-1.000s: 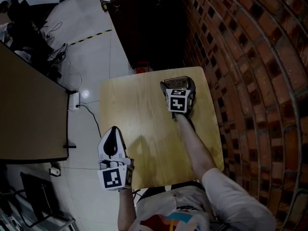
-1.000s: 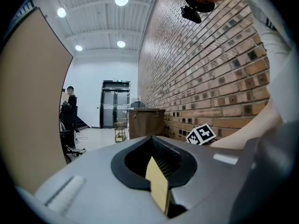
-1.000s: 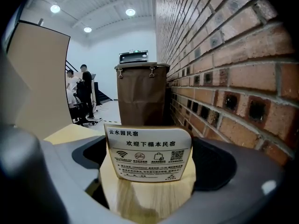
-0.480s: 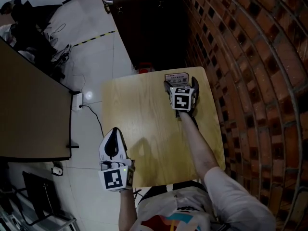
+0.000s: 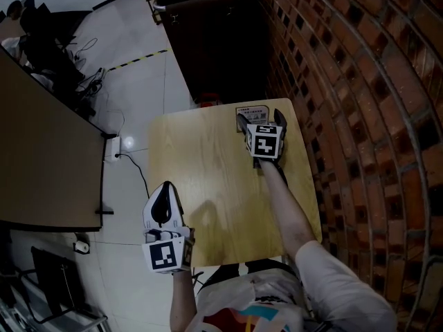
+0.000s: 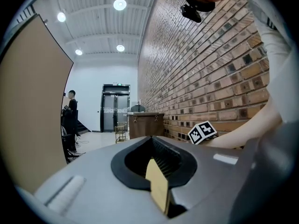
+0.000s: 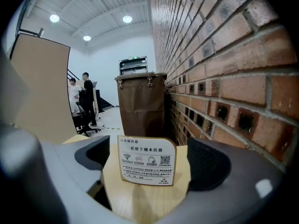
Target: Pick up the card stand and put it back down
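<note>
The card stand (image 5: 252,109), a small white printed card, stands upright near the far right edge of the wooden table (image 5: 201,171). My right gripper (image 5: 261,120) reaches it from the near side, one jaw on each side. In the right gripper view the card stand (image 7: 140,153) faces me between the jaws of my right gripper (image 7: 152,171), which are closing; a gap shows on both sides and the pads do not touch it. My left gripper (image 5: 165,187) hangs off the table's near left corner, shut and holding nothing. The left gripper (image 6: 152,146) points along the brick wall.
A brick wall (image 5: 360,116) runs along the table's right side. A dark brown cabinet (image 5: 208,33) stands just beyond the far edge. A tan desk (image 5: 41,164) lies left, with a power strip and cables (image 5: 114,144) on the floor. People (image 7: 86,99) stand far back.
My right gripper has moved a little toward the table's far edge, and the card stand now shows ahead of its marker cube, between the jaws. The left gripper has stayed put.
</note>
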Demonstrator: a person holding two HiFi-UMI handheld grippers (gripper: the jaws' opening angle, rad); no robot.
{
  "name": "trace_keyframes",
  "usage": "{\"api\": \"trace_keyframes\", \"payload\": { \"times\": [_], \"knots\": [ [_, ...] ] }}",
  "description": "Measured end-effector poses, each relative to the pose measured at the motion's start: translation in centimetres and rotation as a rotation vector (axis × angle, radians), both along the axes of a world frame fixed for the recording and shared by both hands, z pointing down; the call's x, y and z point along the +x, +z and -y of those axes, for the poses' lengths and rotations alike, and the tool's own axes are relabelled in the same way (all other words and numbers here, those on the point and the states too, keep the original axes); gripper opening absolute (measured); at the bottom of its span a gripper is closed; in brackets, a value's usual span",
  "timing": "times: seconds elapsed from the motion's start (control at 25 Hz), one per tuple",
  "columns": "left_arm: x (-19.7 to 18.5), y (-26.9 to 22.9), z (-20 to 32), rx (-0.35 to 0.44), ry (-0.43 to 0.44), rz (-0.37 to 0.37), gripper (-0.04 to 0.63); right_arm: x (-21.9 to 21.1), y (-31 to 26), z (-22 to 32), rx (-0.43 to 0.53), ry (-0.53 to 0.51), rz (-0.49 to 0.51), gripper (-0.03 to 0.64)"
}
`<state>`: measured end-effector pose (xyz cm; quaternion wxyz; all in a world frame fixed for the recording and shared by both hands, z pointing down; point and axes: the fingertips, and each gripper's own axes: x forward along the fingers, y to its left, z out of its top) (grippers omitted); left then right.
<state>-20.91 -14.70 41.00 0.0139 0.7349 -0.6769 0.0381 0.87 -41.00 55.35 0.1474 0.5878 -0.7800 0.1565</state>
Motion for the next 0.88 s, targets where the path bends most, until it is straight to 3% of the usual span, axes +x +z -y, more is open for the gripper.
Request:
{"api": "trace_keyframes", "payload": {
  "times": [0.16, 0.2, 0.24, 0.56, 0.72, 0.88],
  "knots": [
    [0.7, -1.4, -0.1, 0.047, 0.012, -0.005, 0.005, 0.9, -6.5, -2.5, 0.134, -0.037, 0.046, 0.231],
    [1.1, -1.8, -0.2, 0.06, 0.022, -0.009, 0.005, 1.2, -8.4, -3.9, 0.18, -0.05, 0.052, 0.095],
    [1.5, -2.2, -0.4, 0.073, 0.031, -0.017, 0.005, 1.5, -10.3, -5.5, 0.223, -0.068, 0.064, 0.006],
    [4.6, -5.3, -3.3, 0.17, 0.1, -0.042, 0.005, 2.9, -24.1, -24.6, 0.512, -0.176, 0.3, 0.0],
    [4.9, -6.2, -4.1, 0.197, 0.097, -0.033, 0.005, 3.2, -22.2, -30.7, 0.549, -0.185, 0.142, 0.0],
    [4.9, -6.9, -4.5, 0.223, 0.102, -0.026, 0.005, 3.9, -19.9, -31.5, 0.484, -0.166, 0.183, 0.0]
  ]
}}
